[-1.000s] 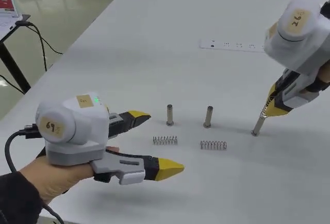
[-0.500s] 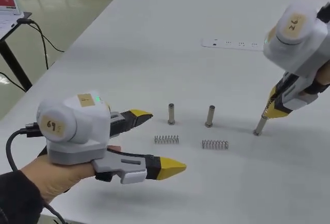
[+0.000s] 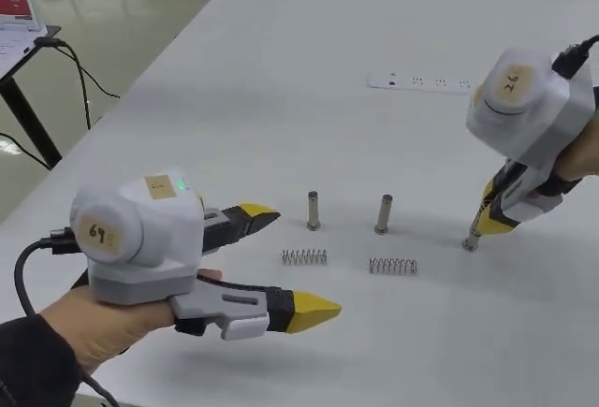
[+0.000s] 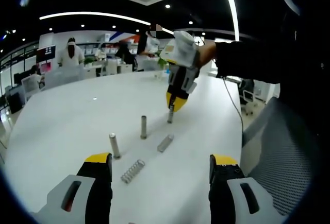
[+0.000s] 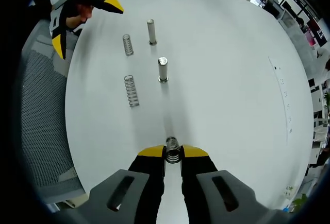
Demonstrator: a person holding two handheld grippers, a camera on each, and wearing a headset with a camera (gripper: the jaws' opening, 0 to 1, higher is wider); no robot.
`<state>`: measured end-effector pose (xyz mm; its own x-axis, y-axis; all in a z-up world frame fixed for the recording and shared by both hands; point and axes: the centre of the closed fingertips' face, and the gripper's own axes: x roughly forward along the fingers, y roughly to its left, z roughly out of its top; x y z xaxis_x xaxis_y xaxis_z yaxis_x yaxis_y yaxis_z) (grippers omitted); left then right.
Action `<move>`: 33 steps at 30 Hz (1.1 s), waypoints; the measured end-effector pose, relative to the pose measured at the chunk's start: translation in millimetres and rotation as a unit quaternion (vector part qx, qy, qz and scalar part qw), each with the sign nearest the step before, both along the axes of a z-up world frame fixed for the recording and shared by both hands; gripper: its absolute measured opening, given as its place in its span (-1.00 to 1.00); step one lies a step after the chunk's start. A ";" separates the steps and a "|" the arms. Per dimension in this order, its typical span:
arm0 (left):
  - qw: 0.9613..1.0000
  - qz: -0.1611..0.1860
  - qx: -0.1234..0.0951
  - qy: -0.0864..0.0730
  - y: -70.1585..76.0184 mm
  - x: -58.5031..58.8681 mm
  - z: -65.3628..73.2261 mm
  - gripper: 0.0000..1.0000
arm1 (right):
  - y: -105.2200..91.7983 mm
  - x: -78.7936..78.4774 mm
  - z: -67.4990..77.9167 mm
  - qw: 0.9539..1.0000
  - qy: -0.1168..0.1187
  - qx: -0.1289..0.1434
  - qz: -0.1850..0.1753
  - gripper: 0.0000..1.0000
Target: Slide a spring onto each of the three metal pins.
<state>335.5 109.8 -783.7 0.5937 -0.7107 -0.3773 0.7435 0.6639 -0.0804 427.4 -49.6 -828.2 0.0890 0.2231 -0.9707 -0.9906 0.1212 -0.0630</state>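
the third short steel pin (image 3: 471, 241) stands mostly hidden behind the yellow-tipped right gripper (image 3: 490, 223) — just its foot shows; a coiled wire spring (image 5: 172, 149) covers its top.

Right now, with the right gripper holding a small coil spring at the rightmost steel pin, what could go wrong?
1. The right gripper clamps the small metal coil spring at the short steel pin, which seems to stand free; a sideways push might tip it.
2. The open left gripper hovers near a loose spring and the left upright pin; a careless sweep could roll one or topple the other.
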 end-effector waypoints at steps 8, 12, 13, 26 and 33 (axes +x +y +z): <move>1.000 -0.001 0.001 0.002 -0.4 -0.3 -0.5 0.47 | 1.9 3.2 -9.8 1.000 -0.005 0.000 -0.006 -0.83; 1.000 -0.001 0.001 0.003 -0.4 -0.7 -1.0 0.47 | 2.7 4.5 -13.6 1.000 -0.008 0.000 -0.008 -0.83; 1.000 -0.002 0.001 0.003 -0.5 -1.0 -1.2 0.46 | 2.9 4.4 -14.6 1.000 -0.008 0.000 -0.007 -0.83; 1.000 0.000 0.000 0.002 -0.1 -2.0 -1.0 0.46 | 1.6 6.0 -20.9 1.000 -0.009 0.000 -0.011 -0.82; 1.000 -0.001 0.002 0.002 -0.5 -2.2 -1.3 0.46 | 1.3 7.5 -22.2 1.000 -0.016 0.005 -0.007 -0.67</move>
